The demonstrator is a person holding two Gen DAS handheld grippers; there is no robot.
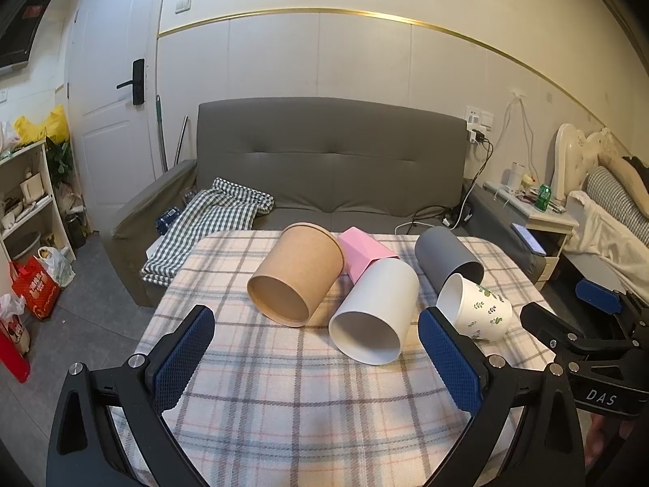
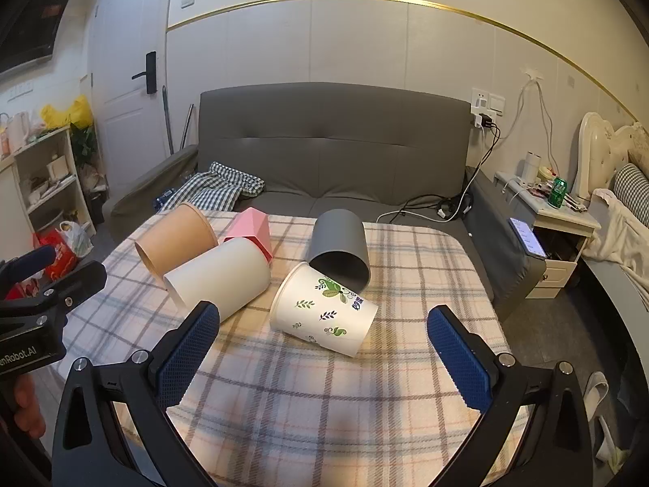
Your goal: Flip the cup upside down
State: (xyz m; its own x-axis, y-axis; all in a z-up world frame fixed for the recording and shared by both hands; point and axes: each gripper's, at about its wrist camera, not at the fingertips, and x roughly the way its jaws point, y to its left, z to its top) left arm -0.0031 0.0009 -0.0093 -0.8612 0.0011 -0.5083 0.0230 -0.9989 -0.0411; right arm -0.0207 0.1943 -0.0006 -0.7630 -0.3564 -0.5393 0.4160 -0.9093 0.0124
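Observation:
Several cups lie on their sides on the plaid table [image 1: 284, 397]: a brown paper cup [image 1: 296, 274], a pink cup [image 1: 363, 251], a plain white cup [image 1: 375, 312], a grey cup [image 1: 446, 257] and a leaf-printed white cup [image 1: 476, 310]. In the right wrist view they show too: brown cup [image 2: 176, 239], pink cup [image 2: 251, 227], white cup [image 2: 221, 278], grey cup [image 2: 340, 251], leaf-printed cup [image 2: 324, 310]. My left gripper [image 1: 316, 357] is open, just short of the white cup. My right gripper [image 2: 324, 353] is open, with the leaf-printed cup lying just ahead between its fingers.
A grey sofa [image 1: 332, 162] with a checked cloth [image 1: 211, 219] stands behind the table. A nightstand [image 2: 564, 219] and a bed are at the right, a shelf [image 1: 24, 199] and bags at the left. The right gripper also shows in the left wrist view [image 1: 576, 324].

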